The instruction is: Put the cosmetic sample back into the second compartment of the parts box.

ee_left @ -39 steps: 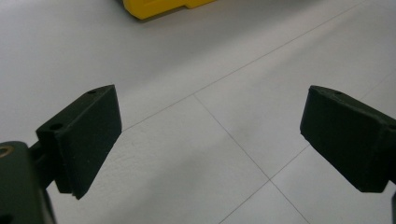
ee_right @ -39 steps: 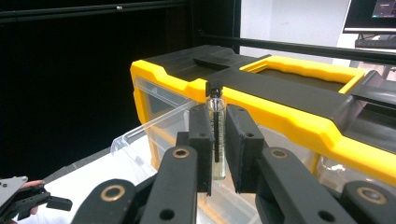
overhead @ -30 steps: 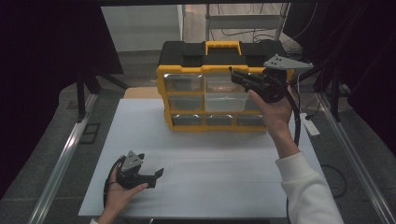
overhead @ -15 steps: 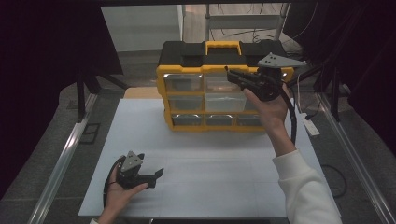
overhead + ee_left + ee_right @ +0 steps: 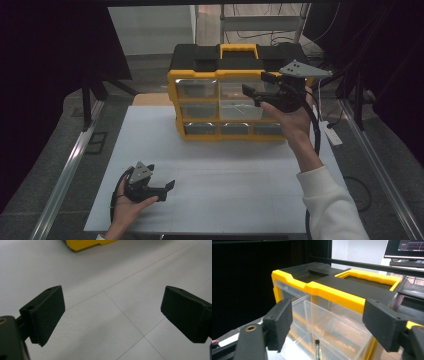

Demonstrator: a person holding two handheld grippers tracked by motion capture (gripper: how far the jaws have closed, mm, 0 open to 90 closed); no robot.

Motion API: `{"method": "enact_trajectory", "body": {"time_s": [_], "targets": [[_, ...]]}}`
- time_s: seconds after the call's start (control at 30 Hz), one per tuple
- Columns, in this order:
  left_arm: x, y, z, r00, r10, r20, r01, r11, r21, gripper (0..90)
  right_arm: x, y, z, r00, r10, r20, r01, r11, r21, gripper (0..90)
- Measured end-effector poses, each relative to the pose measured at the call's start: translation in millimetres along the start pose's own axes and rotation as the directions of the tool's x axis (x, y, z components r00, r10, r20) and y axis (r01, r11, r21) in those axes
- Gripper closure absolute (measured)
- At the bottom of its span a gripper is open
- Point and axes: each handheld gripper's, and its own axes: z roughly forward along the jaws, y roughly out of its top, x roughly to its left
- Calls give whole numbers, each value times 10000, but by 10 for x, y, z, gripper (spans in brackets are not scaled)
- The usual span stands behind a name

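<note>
Since 1 second ago the right gripper (image 5: 260, 89) has moved a little to the left along the front of the yellow organizer box (image 5: 200, 77), while the left gripper (image 5: 161, 189) has stayed in the same place near the front left part of the table.

In the high view the organizer box stands at the far side of the white table (image 5: 235, 195). It has a black top with a yellow handle (image 5: 237, 49) and rows of clear drawers in its front. The person's right hand (image 5: 292, 117) holds the right gripper up in front of the upper right drawers, and the grey 3-cornered plate (image 5: 304, 69) sits on top of it. The sleeve (image 5: 332, 207) on this arm is white.

In the right gripper view the 2 black jaws stand wide apart and hold nothing. Between them 1 clear drawer (image 5: 329, 322) sticks out from the yellow frame (image 5: 322, 290) toward the camera. A thin dark object with a light tip lies inside a drawer below; what it is cannot be told.

The person's left hand (image 5: 127, 207) holds the left gripper low over the table, well apart from the box. In the left gripper view its jaws are also spread wide with nothing between them, and under them is the white surface (image 5: 105, 315) with thin lines. A yellow corner (image 5: 87, 243) of the box shows at the top edge.
</note>
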Motion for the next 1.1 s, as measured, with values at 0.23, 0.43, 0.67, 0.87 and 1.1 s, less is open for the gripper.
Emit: {"method": "enact_trajectory", "body": {"time_s": [0.23,0.43,0.67,0.87,1.1], "targets": [[-13,25,-17,9999,-26,112,28,9999,-133,58,-39,-129,-284,9995,215,-212,-218,9997,-128,201],[-13,36,-30,9999,31,158,-29,9998,-176,58,11,-308,-504,9996,91,-273,-93,9999,-80,182],[-11,45,-30,9999,7,118,-4,9997,-235,58,65,-589,-698,9994,125,-332,-117,9996,242,167],[-15,45,-28,9999,4,131,-1,9998,-219,58,57,-858,-826,9987,268,-432,-248,9986,462,165],[-4,32,-39,9999,25,129,-22,9996,-270,58,10,-1277,-936,9976,620,-302,-590,9940,919,167]]}}
